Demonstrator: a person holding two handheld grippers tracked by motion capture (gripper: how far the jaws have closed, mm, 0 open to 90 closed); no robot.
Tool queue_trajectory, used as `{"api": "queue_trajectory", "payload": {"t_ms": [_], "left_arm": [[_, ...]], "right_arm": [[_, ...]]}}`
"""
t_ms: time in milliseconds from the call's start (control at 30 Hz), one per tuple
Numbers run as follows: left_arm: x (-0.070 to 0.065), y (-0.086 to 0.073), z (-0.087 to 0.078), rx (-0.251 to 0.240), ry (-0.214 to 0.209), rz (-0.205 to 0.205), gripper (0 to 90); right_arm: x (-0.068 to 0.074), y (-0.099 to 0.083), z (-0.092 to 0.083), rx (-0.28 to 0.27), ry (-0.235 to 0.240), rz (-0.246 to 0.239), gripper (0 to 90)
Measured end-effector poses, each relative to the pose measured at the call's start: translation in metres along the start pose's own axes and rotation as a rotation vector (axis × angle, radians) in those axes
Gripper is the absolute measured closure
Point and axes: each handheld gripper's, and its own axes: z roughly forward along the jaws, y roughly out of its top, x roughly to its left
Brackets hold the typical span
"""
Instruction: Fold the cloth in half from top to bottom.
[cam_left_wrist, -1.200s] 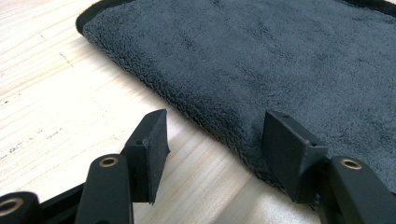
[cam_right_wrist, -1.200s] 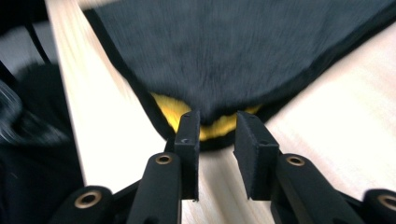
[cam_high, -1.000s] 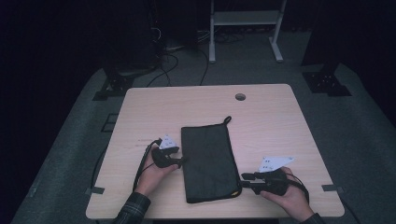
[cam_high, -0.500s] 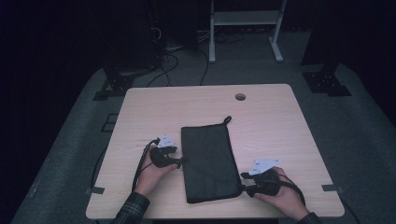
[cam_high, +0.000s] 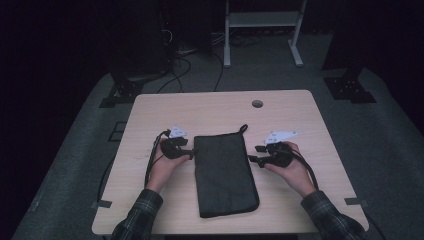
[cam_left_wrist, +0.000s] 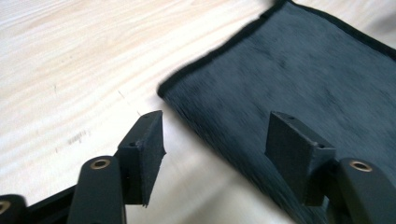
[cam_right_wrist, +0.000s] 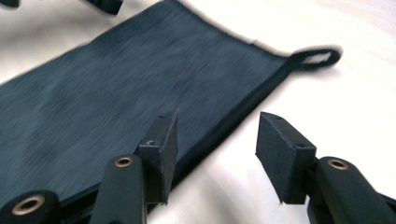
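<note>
I see the dark pouch (cam_high: 224, 173) flat mid-table (cam_high: 210, 107), loop (cam_high: 243, 128) away from me — left gripper (cam_high: 188, 150) and right gripper (cam_high: 253, 153) flank its far corners, both released, empty.

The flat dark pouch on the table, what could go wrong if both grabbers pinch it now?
The flat dark fabric pouch lies flush on the light wooden table, so the open left gripper and open right gripper, straddling its long edges, might scrape wood or catch just one layer. Uneven lifting could let it sag or slip.
</note>
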Motion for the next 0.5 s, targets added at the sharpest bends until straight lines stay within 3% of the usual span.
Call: {"api": "queue_trajectory", "payload": {"t_ms": [267, 500], "left_arm": [[0.018, 0.015, 0.022, 0.003, 0.009, -0.021, 37.8], [0.027, 0.016, 0.037, 0.016, -0.002, -0.04, 44.2]], "right_arm": [[-0.035, 0.034, 0.049, 0.0, -0.017, 0.034, 46.4], [-0.058, 0.045, 0.078, 0.028, -0.034, 0.072, 46.6]]}}
